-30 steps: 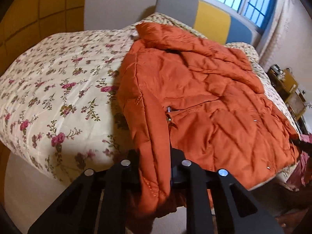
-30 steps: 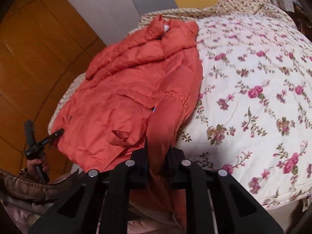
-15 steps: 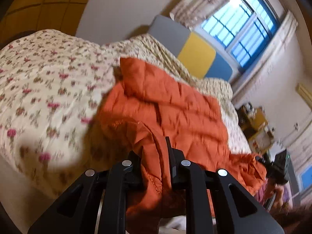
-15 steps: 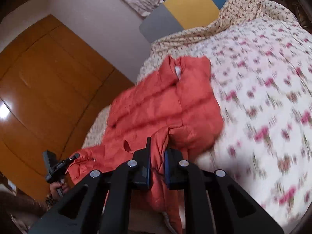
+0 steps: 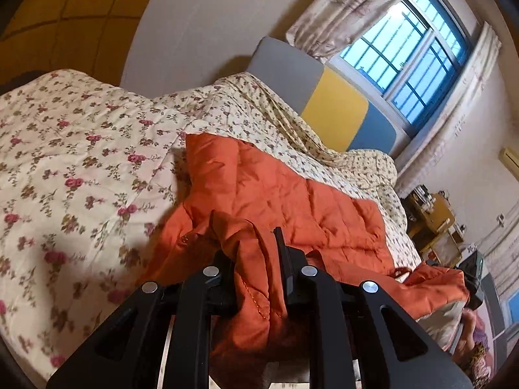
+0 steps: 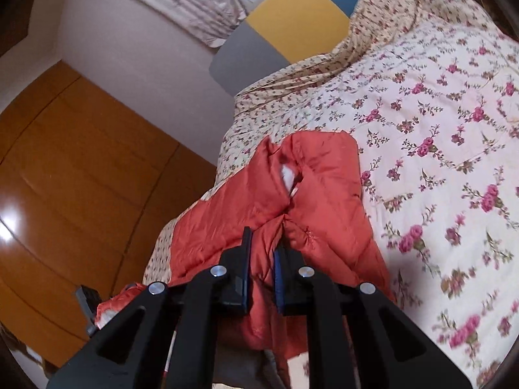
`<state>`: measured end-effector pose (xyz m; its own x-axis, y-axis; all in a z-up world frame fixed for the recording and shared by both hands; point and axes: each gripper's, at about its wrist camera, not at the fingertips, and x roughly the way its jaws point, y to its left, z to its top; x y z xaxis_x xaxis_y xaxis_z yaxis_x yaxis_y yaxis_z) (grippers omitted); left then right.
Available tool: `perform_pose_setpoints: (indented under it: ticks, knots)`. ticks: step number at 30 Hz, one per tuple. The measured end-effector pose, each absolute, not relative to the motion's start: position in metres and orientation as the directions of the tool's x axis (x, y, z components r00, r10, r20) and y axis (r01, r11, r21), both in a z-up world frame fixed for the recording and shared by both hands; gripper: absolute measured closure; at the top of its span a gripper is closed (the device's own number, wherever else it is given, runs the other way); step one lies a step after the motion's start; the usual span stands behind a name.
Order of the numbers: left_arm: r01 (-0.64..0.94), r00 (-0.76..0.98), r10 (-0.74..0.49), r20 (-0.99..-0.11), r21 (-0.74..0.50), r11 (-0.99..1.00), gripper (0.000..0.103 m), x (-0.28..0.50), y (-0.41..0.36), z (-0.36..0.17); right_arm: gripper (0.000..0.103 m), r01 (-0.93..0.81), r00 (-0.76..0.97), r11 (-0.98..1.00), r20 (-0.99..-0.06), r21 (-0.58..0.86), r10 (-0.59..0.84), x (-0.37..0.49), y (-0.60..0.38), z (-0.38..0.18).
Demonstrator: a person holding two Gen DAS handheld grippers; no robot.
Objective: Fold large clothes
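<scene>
Jacket (image 5: 279, 194) hem hidden inside each clamped gripper (image 5: 256, 259) (image 6: 262, 259).

We find no text, brand, number or sign that we can read in either view. A small white tag (image 6: 288, 175) sits inside the collar of the orange jacket (image 6: 327, 201), but it is blurred and we can make out nothing printed on it.
</scene>
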<state>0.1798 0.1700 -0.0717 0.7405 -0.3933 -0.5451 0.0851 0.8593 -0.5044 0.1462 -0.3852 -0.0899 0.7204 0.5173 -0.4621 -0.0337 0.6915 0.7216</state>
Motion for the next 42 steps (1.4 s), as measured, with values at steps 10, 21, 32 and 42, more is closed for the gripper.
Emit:
perform_pose_setpoints:
  ticks: [10, 21, 32, 42]
  knots:
    - [-0.012, 0.72, -0.285, -0.633, -0.422, 0.907, 0.087, 0.256, 0.162, -0.101, 0.071, 0.098, 0.741, 0.689, -0.515, 0.718, 0.432, 0.209, -0.385, -0.122]
    - [-0.093, 0.88, -0.204, -0.429, -0.577, 0.811, 0.006, 0.242, 0.201, -0.075, 0.01, 0.078, 0.867, 0.639, -0.369, 0.765, 0.336, 0.213, -0.402, -0.1]
    - [0.035, 0.824, -0.308, -0.475, -0.5, 0.865, 0.004, 0.173, 0.204, -0.141, 0.002, 0.02, 0.74, 0.85, -0.579, 0.526, 0.341, 0.159, -0.383, -0.15]
    - [0.04, 0.697, -0.351, -0.625, -0.455, 0.89, 0.037, 0.217, 0.159, -0.163, 0.066, 0.021, 0.661, 0.819, -0.623, 0.573, 0.418, 0.16, -0.353, -0.179]
